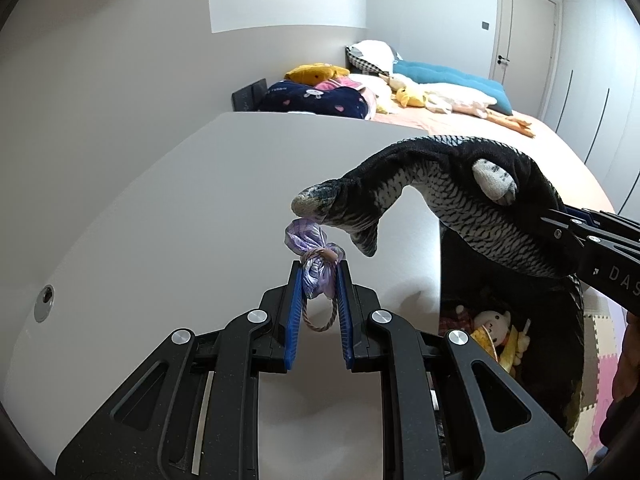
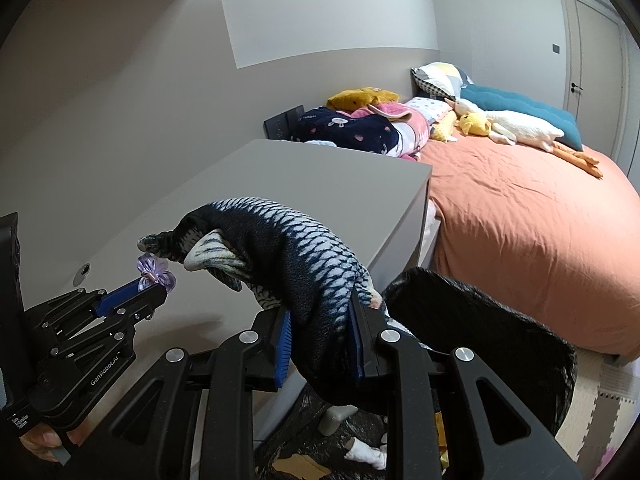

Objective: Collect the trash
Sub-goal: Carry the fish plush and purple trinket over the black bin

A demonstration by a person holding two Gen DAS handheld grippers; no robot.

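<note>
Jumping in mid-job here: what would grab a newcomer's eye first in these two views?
The scaly black-and-white fish plush, clamped in the right gripper above the white desk. Next, the purple bow hair tie pinched in the left gripper, just under the plush's tip. Behind, the orange bed piled with soft toys.

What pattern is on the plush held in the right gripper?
Black-and-white fish scales on the plush fish; clearest in the right wrist view.

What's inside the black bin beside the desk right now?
In the black bin: a small doll and yellow scraps; the right view adds cardboard and white bits. The fish plush covers the rest.
</note>
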